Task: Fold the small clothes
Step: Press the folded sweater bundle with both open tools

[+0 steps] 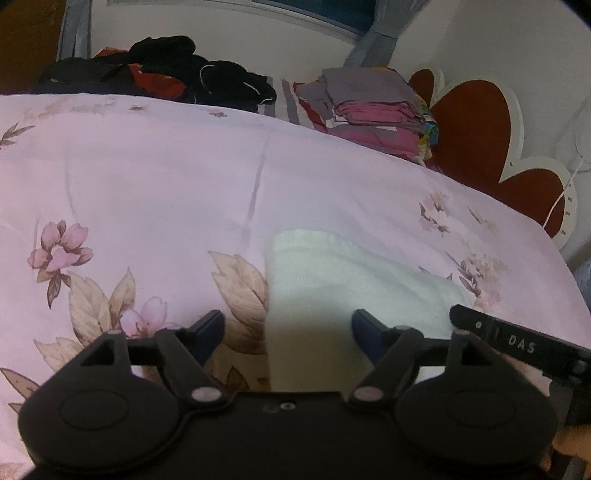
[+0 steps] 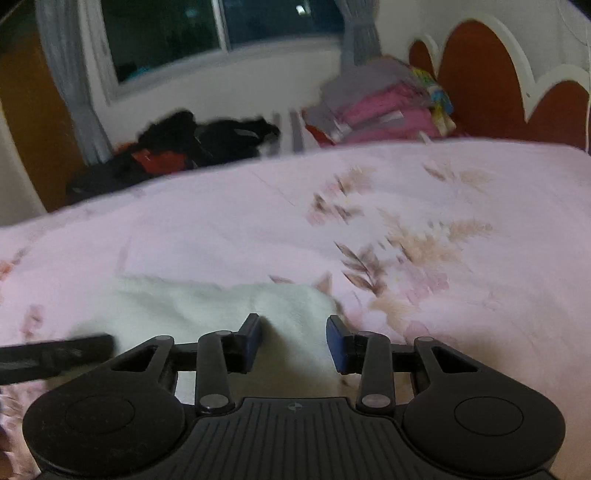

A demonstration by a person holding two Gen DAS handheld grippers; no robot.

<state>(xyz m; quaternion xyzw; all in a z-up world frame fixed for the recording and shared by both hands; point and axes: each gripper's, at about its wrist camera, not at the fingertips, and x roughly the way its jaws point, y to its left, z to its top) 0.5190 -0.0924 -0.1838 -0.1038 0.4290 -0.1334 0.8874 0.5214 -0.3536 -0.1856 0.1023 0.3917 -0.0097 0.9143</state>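
Note:
A small white fleecy garment [image 1: 332, 280] lies flat on the pink floral bedspread [image 1: 147, 177]. My left gripper [image 1: 288, 332] is open, its blue-padded fingers wide apart just above the garment's near left edge. In the right wrist view the same white garment [image 2: 207, 306] lies under my right gripper [image 2: 293, 338], which is open over the garment's right end. Neither gripper holds cloth. The right gripper's black body shows at the right of the left wrist view [image 1: 517, 343]; the left gripper's side shows in the right wrist view [image 2: 55, 354].
A heap of dark clothes [image 1: 177, 74] lies at the bed's far side. A stack of folded grey and pink clothes [image 1: 373, 103] sits by the red scalloped headboard [image 1: 476, 129]. A window with curtains [image 2: 221, 33] is behind.

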